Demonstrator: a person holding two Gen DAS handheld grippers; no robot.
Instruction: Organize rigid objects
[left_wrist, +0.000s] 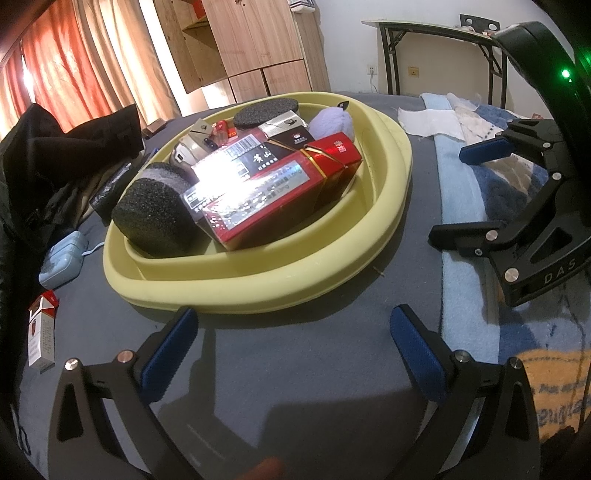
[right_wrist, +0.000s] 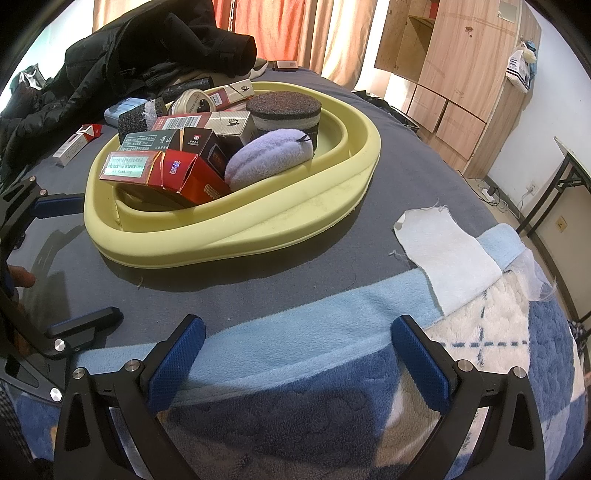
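A yellow basin (left_wrist: 258, 288) (right_wrist: 236, 236) sits on the grey bed cover. It holds red cigarette boxes (left_wrist: 273, 199) (right_wrist: 184, 173), a black box (left_wrist: 240, 155), black sponges (left_wrist: 155, 218) (right_wrist: 284, 110), a lilac plush (left_wrist: 332, 123) (right_wrist: 269, 157) and a silver round tin (right_wrist: 194, 101). My left gripper (left_wrist: 291, 347) is open and empty just in front of the basin; it also shows in the right wrist view (right_wrist: 74, 258). My right gripper (right_wrist: 295, 354) is open and empty over the blue blanket; it also shows in the left wrist view (left_wrist: 476, 192). A red-and-white cigarette pack (left_wrist: 40, 332) (right_wrist: 75, 142) lies outside the basin.
A black jacket (left_wrist: 55, 166) (right_wrist: 129, 55) lies heaped behind the basin. A light blue case (left_wrist: 61, 258) rests beside it. A white cloth (right_wrist: 443, 251) and a blue patterned blanket (right_wrist: 332, 406) lie to the right. A wooden wardrobe (right_wrist: 461, 74) and a folding table (left_wrist: 443, 40) stand beyond.
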